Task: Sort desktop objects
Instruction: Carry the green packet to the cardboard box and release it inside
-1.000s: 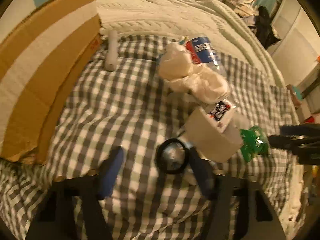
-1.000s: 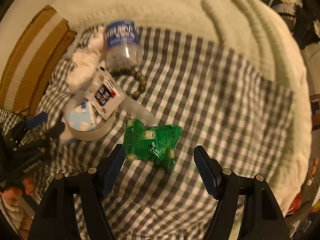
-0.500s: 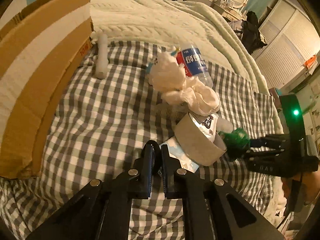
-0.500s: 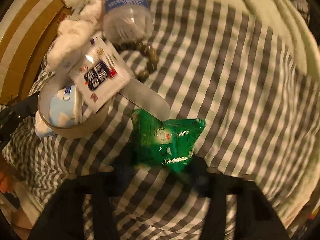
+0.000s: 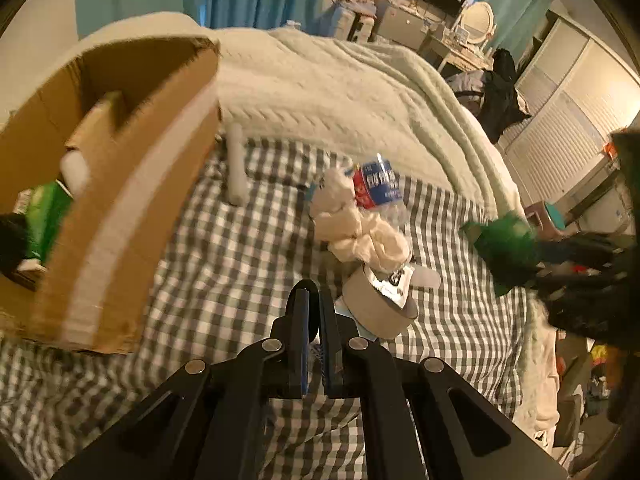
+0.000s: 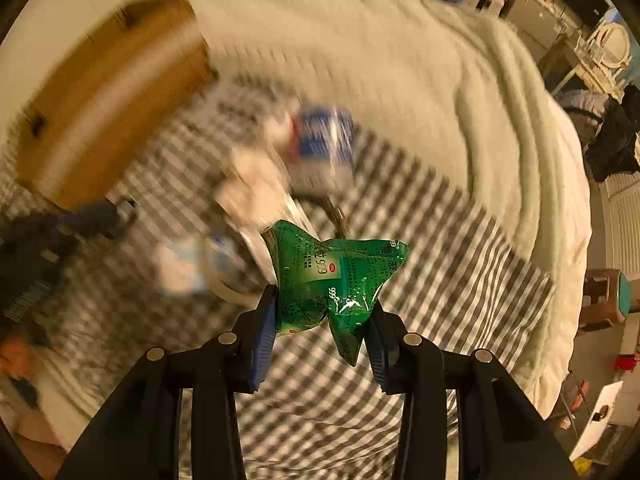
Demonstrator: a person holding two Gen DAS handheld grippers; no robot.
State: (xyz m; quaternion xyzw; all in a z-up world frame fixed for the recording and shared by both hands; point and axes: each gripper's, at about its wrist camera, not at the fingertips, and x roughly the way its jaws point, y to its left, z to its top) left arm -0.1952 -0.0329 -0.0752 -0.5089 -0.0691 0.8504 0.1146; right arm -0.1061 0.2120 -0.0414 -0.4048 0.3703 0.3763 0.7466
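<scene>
Lifted off the bed [image 6: 460, 240] since a second ago, one green packet [image 6: 332, 276] hangs clenched in your right tongs [image 6: 322, 336], while your left tongs [image 5: 315, 344] grip one black ring [image 5: 305, 285].

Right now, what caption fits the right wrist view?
Right gripper lifts a green snack packet above the checkered cloth.

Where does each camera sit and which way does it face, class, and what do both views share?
Left wrist: on the left gripper, jaws closed on a black ring, facing the cardboard box and bottle; right gripper at the edge.
Right wrist: on the right gripper, clamping the green packet above the checked cloth.
Shared: box, bottle, cloth, packet.
</scene>
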